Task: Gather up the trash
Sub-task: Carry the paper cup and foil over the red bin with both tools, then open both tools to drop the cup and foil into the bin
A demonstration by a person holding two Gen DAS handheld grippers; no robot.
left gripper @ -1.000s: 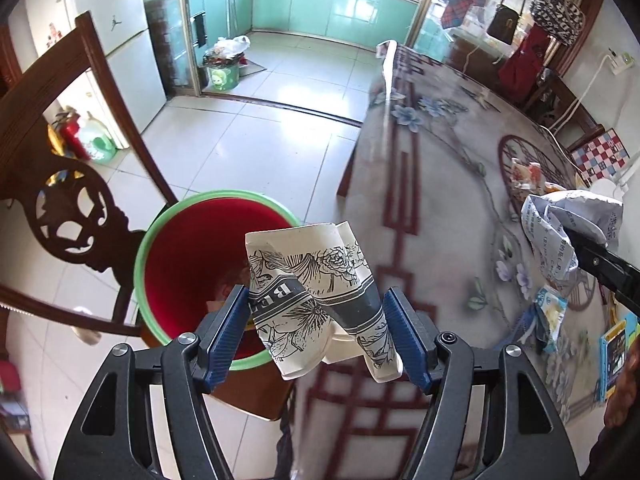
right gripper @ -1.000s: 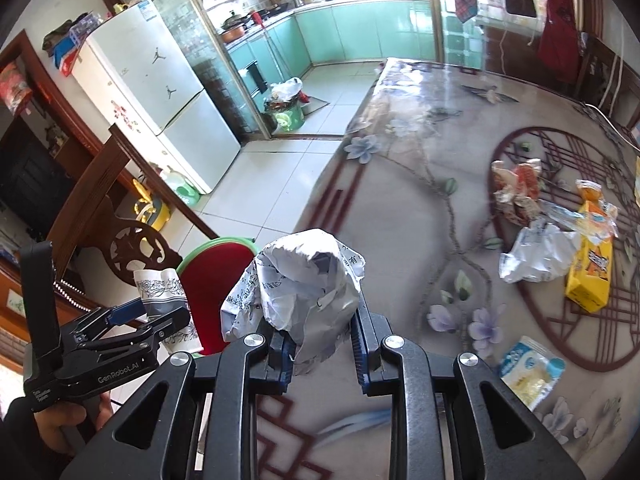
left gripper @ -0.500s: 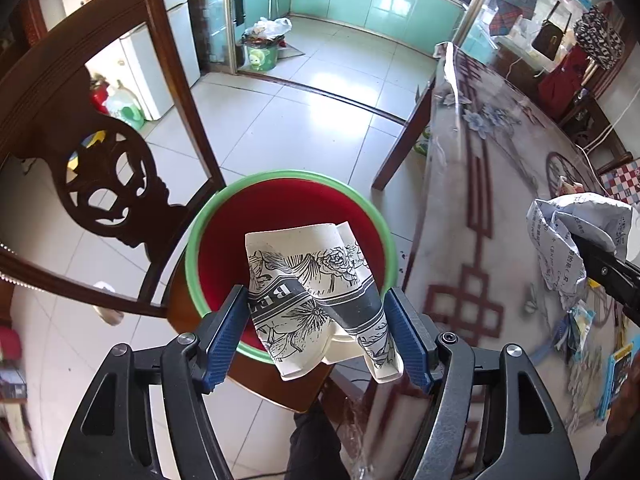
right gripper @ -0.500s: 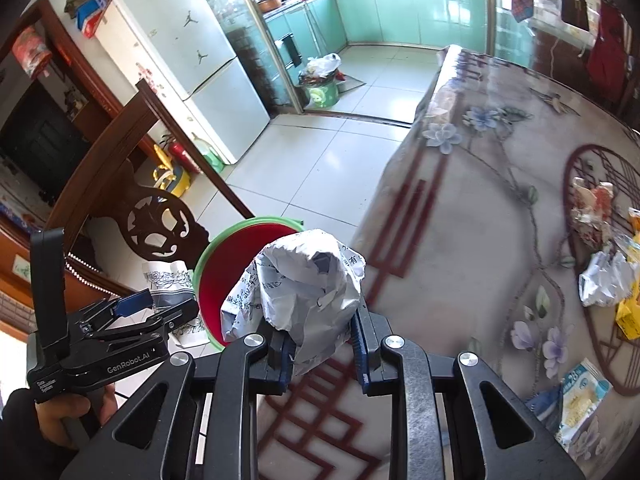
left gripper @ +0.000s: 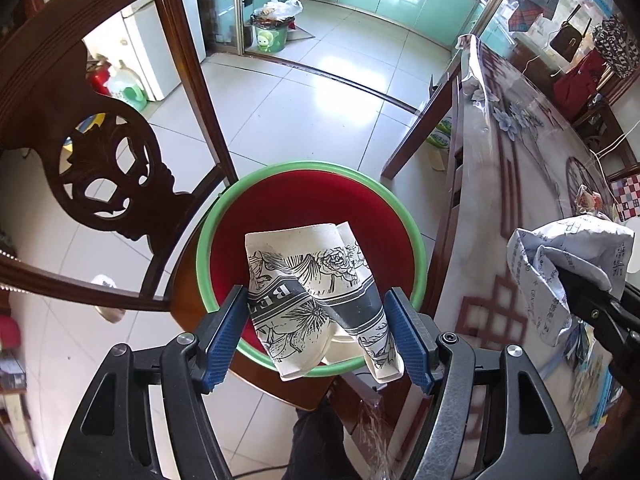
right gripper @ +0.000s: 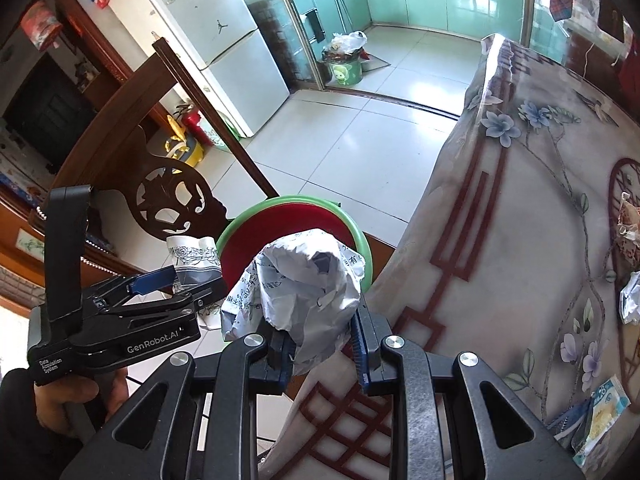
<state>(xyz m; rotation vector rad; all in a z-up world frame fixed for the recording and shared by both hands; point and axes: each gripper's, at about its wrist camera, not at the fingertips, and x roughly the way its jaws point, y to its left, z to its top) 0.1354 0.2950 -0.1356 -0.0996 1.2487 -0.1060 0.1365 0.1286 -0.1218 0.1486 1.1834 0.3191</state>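
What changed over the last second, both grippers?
Both grippers carried their loads off the table edge toward the red bin: the left gripper with the crushed paper cups now hangs over its mouth, the right gripper with the crumpled paper nears the rim. Both grips unchanged; nothing released.

Flowered table (right gripper: pixel 520 184) carries scattered wrappers (right gripper: pixel 602 404); bin (left gripper: pixel 416 248) sits beside.

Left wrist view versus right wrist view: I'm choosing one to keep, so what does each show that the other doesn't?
Only the left wrist view shows the red bin's inside and both flattened paper cups in the left gripper. Only the right shows the blue snack packet on the table and the hand. Both show the crumpled paper in the right gripper and the chair.
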